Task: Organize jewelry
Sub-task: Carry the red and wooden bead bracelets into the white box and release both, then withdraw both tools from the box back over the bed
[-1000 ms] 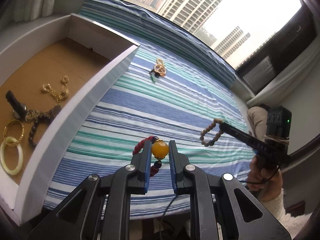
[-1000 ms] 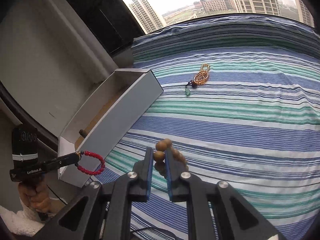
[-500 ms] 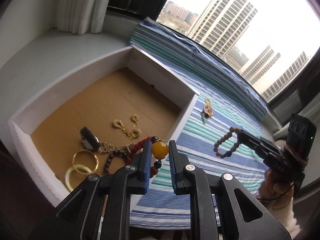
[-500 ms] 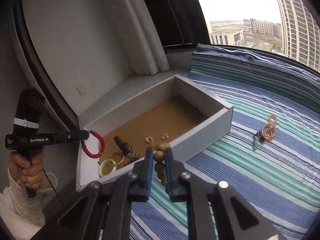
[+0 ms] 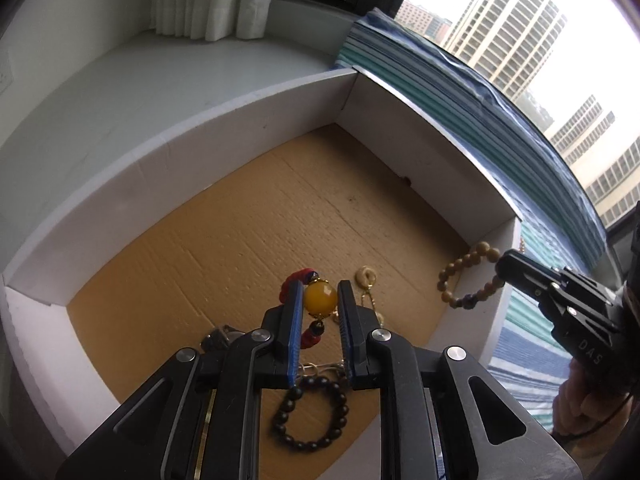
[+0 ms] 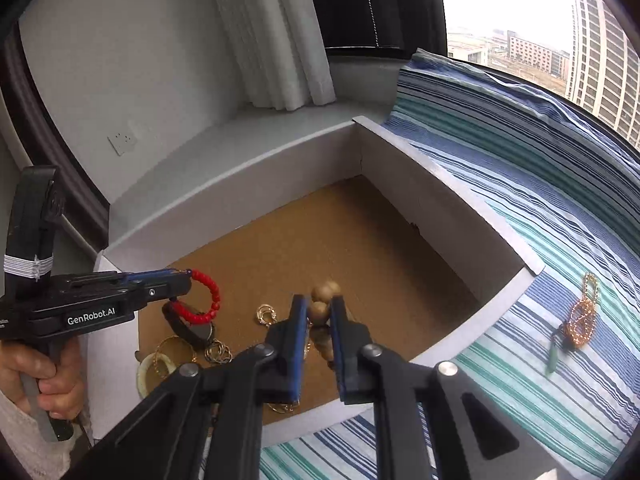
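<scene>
A: Which step is this?

B: Delivery. The left gripper (image 5: 319, 304) is clamped on the red bracelet (image 6: 206, 294) by its amber bead, over the box (image 5: 224, 128); the right gripper (image 6: 319, 314) pinches the wooden bead bracelet (image 5: 466, 276) above the box's near wall.

A: Next?

B: Probably lower, release inside. Beyond the box: striped bed (image 6: 540, 208), gold pendant (image 6: 580, 320), curtain (image 6: 280, 40).

box (image 6: 496, 240) on ledge, left of striped cloth (image 6: 560, 208) | bangles (image 6: 160, 360) in box (near corner) | pendant (image 6: 580, 320) on cloth
</scene>
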Demonstrator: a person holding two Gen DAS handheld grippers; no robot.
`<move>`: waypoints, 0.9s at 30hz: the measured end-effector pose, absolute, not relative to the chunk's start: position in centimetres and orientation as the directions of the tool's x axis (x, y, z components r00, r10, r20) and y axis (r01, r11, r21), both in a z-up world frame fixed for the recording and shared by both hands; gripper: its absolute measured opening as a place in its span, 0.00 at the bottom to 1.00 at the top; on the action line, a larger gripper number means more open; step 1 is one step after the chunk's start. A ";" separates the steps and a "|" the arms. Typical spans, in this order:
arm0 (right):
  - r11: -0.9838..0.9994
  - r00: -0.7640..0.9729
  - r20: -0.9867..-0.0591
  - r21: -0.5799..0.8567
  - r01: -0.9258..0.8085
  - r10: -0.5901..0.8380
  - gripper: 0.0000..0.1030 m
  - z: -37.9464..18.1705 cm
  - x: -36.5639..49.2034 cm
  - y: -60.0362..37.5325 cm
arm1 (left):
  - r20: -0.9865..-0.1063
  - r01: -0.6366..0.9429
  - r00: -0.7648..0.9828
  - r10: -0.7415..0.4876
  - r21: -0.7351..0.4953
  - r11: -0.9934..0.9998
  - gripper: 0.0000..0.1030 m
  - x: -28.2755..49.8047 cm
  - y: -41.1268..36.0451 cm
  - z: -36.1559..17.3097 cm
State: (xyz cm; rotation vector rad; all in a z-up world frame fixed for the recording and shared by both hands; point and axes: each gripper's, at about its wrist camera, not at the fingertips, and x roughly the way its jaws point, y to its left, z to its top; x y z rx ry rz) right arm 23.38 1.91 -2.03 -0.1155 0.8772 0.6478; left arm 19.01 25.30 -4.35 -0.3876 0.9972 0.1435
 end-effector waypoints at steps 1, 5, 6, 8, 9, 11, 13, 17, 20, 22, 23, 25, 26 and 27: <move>0.817 0.476 -0.748 0.153 -0.556 0.464 0.13 -2.2 23.6 1.9 | -0.845 -0.301 0.533 -0.037 -0.230 0.925 0.17 19.0 25.2 -4.6; 0.849 0.524 -0.717 0.181 -0.497 0.460 0.44 -1.5 23.4 0.1 | -0.829 -0.322 0.559 0.026 -0.188 0.928 0.60 18.0 24.8 -3.9; 0.856 0.542 -0.708 0.174 -0.487 0.452 0.44 -1.0 23.0 -0.4 | -0.820 -0.324 0.571 0.040 -0.180 0.929 0.68 17.6 24.6 -3.5; 0.866 0.576 -0.688 0.158 -0.474 0.441 0.48 0.1 21.8 -1.7 | -0.811 -0.317 0.584 0.045 -0.176 0.932 0.73 16.7 23.9 -2.6; 0.873 0.594 -0.679 0.149 -0.464 0.432 0.57 0.5 21.0 -2.3 | -0.805 -0.306 0.593 0.037 -0.182 0.935 0.76 16.1 23.5 -2.1; 0.888 0.624 -0.667 0.132 -0.440 0.408 0.69 1.1 19.2 -3.7 | -0.786 -0.278 0.618 0.030 -0.182 0.943 0.83 14.8 22.3 -1.1; 0.900 0.640 -0.664 0.118 -0.420 0.386 0.70 1.3 17.3 -5.1 | -0.765 -0.242 0.644 0.036 -0.158 0.957 0.87 13.2 20.5 -0.1; 0.919 0.664 -0.662 0.097 -0.383 0.347 0.70 1.2 13.2 -8.2 | -0.737 -0.149 0.676 0.010 -0.123 0.981 0.93 10.7 15.8 0.9; 0.938 0.681 -0.670 0.068 -0.340 0.295 0.70 0.5 10.5 -11.1 | -0.730 -0.081 0.682 -0.051 -0.145 0.986 0.95 9.5 12.3 0.8; 0.955 0.696 -0.676 0.036 -0.295 0.241 0.70 0.0 9.1 -13.0 | -0.732 -0.038 0.675 -0.094 -0.162 0.986 0.95 8.9 10.0 0.4; 0.962 0.702 -0.680 0.020 -0.271 0.212 0.71 -0.4 8.5 -14.0 | -0.734 -0.017 0.670 -0.111 -0.165 0.986 0.96 8.7 8.9 0.0; 0.974 0.708 -0.687 -0.003 -0.225 0.162 0.74 -1.2 7.3 -16.0 | -0.738 0.019 0.661 -0.134 -0.163 0.987 0.96 8.3 6.7 -1.1; 0.979 0.710 -0.689 -0.007 -0.204 0.143 0.74 -1.6 6.7 -16.9 | -0.745 0.030 0.652 -0.142 -0.161 0.986 0.96 8.1 5.7 -1.9; 0.983 0.713 -0.690 -0.007 -0.184 0.128 0.74 -2.1 6.1 -17.8 | -0.756 0.039 0.637 -0.148 -0.161 0.986 0.96 8.1 4.8 -2.9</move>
